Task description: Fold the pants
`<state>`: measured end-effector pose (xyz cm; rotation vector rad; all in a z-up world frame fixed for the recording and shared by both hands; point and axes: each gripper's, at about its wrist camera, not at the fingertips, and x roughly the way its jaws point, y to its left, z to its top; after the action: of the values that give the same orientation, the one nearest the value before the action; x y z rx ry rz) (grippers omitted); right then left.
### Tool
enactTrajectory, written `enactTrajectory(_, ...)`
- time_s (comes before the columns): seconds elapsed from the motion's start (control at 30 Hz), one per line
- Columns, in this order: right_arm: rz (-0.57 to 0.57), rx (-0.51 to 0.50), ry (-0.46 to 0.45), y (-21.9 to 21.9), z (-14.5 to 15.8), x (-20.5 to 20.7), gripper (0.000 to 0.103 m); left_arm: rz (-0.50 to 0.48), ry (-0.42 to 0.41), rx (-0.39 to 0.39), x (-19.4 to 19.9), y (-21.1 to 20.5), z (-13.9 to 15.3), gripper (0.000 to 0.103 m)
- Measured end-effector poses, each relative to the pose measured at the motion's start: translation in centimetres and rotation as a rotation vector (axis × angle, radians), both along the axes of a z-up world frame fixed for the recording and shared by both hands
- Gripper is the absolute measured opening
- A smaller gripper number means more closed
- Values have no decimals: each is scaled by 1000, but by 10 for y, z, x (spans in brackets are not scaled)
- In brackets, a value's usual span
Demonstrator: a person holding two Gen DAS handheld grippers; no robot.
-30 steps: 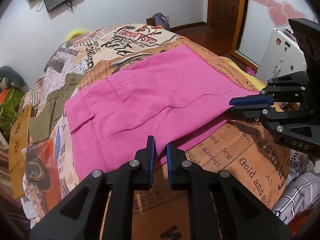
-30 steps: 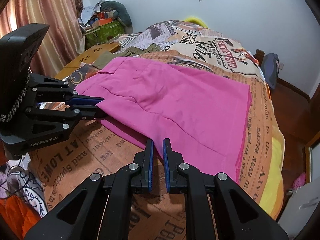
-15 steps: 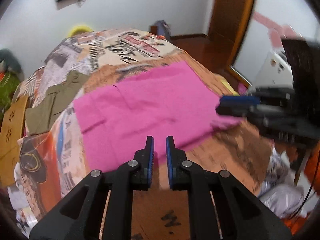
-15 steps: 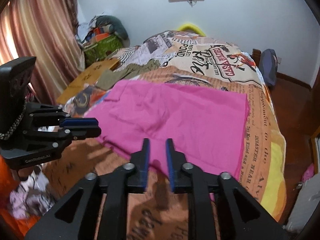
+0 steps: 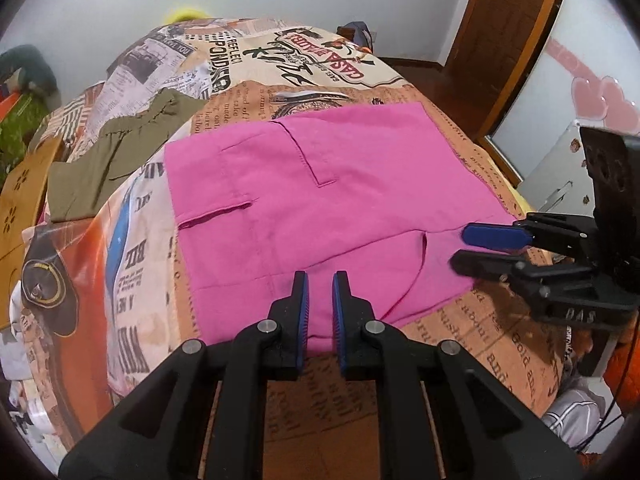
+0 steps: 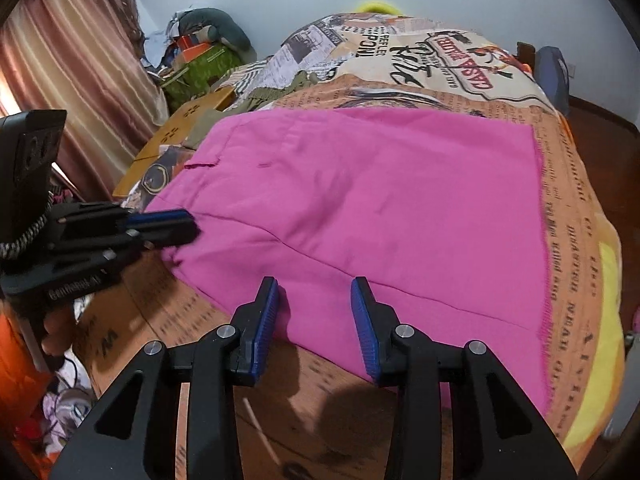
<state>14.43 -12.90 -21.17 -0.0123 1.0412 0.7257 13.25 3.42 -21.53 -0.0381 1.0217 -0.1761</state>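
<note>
Pink pants [image 5: 320, 184] lie folded flat on the newspaper-print bedspread [image 5: 500, 344], also seen as a broad pink sheet in the right wrist view [image 6: 380, 200]. My left gripper [image 5: 320, 280] hovers over their near edge, jaws almost together with nothing visibly pinched; the right wrist view shows it [image 6: 192, 226] at the pants' left edge. My right gripper [image 6: 314, 284] is over the near hem with its jaws opening; pink cloth lies below the gap and the pads do not press it. The left wrist view shows it [image 5: 460, 248] at the pants' right corner.
An olive garment [image 5: 112, 168] lies on the bed left of the pants, beside a brown cardboard piece [image 5: 16, 200]. Striped curtains [image 6: 72, 60] and a clutter pile [image 6: 200, 52] stand at the far left. A wooden door [image 5: 500, 32] is at the right; the bed edge drops off near me.
The right gripper's jaws have spread apart from shut. Both views have rolled and shifted, so the pants now lie more squarely ahead. The left jaws look the same.
</note>
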Motion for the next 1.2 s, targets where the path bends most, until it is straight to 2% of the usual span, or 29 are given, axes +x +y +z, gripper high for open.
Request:
enactTrajectory(0.2,-94,-41,15,-42,-9,-1,34,36,-3,17,-8,13,1,12)
enactTrajectory(0.27,-147,-57,33,-61,-14,2,34,50,-4,15,-13,17,0,20)
enactTrajectory(0.37,-206,-80,53,-82,-19,3,34,72,-4,-11,-16,25,-3,26)
enactTrajectory(0.43,-242,-109,55,-93,-23,1,34,85,-6,-30,-18,27,-4,26)
enactTrajectory(0.57,-259,-82,80,-101,-22,-3,34,88,-12,-15,-20,24,-5,26)
enactTrajectory(0.77,-233,-125,23,-94,-6,-1,35,74,-16,42,-18,23,11,28)
enactTrajectory(0.83,-235,-110,-5,-95,5,2,35,93,-41,63,-14,29,20,28)
enactTrajectory(0.93,-244,-81,-43,-95,20,12,35,113,-60,47,-6,40,31,28)
enactTrajectory(1.2,-267,-22,-147,-88,56,47,35,153,-128,76,40,57,57,28)
